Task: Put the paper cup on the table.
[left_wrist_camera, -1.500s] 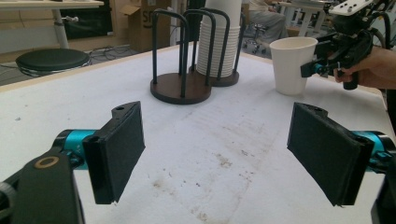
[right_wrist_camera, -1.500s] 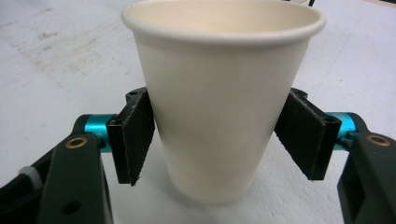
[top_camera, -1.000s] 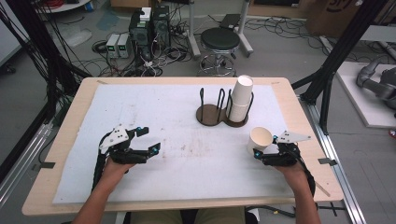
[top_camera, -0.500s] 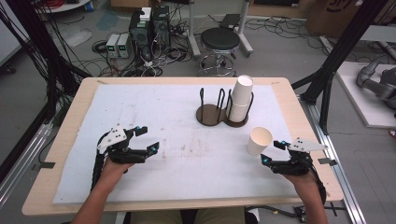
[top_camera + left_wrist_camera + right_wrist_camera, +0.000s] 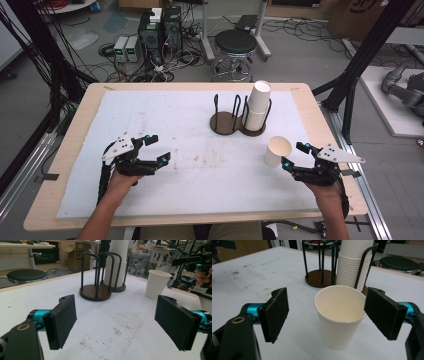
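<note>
A white paper cup (image 5: 277, 151) (image 5: 339, 317) stands upright and alone on the white mat. My right gripper (image 5: 292, 155) (image 5: 325, 315) is open just to its right, level with the cup, and its pads do not touch it. A tall stack of the same cups (image 5: 257, 106) (image 5: 352, 265) fills the right ring of a dark wooden holder with black wire posts (image 5: 226, 122) (image 5: 95, 292); the left ring is empty. My left gripper (image 5: 158, 149) (image 5: 116, 320) rests open at the mat's left with nothing between its jaws. In the left gripper view the single cup (image 5: 157, 284) stands to the right of the stack (image 5: 116, 267).
The mat (image 5: 200, 175) has faint brown stains in its middle. A round stool (image 5: 235, 42), computer boxes (image 5: 160, 30) and cables lie on the floor beyond the table's far edge. Black frame posts (image 5: 360, 65) rise at both sides.
My right gripper has drawn back from the cup toward the table's right edge and lifted a little, its jaws still wide. The cup stays upright. The left gripper has not moved.
</note>
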A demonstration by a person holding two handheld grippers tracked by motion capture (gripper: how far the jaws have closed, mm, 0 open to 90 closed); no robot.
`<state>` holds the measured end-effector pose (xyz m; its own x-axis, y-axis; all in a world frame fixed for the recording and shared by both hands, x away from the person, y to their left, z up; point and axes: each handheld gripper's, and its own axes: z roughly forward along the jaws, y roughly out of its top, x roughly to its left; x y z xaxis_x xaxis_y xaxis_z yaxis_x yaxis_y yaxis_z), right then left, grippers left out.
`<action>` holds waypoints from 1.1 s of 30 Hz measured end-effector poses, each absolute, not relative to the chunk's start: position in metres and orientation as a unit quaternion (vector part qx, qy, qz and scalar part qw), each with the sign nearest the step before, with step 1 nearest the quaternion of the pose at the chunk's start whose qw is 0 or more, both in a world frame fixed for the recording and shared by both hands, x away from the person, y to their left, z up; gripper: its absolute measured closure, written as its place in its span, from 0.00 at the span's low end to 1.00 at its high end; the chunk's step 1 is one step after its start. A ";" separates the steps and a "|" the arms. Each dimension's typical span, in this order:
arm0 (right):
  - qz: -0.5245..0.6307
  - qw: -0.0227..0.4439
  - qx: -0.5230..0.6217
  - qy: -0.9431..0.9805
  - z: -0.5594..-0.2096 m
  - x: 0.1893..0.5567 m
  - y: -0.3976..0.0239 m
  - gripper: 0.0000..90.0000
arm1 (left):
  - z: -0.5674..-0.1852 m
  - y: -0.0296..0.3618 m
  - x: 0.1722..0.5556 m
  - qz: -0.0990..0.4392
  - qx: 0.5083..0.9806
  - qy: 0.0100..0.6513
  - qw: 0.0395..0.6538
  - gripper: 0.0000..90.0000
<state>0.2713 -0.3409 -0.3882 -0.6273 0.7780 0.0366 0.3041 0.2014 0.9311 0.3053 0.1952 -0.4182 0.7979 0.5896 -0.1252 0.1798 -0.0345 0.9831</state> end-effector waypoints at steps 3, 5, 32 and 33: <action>0.519 0.234 0.357 0.740 -0.385 0.272 -0.335 0.23 | -0.417 0.196 0.305 0.159 0.697 0.272 0.644 0.19; 0.521 0.234 0.349 0.743 -0.382 0.273 -0.331 0.23 | -0.417 0.196 0.305 0.159 0.696 0.272 0.645 0.19; 0.513 0.227 0.304 0.770 -0.365 0.272 -0.292 0.23 | -0.411 0.203 0.294 0.183 0.689 0.270 0.647 0.19; 0.513 0.229 0.304 0.769 -0.365 0.272 -0.292 0.23 | -0.411 0.203 0.294 0.184 0.689 0.270 0.647 0.19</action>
<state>0.2722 -0.2922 -0.3653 -0.7106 0.7024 -0.0408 0.2324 0.2890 0.9287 0.2940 0.2030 -0.4109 0.7863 0.6102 -0.0971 0.1345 -0.0156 0.9908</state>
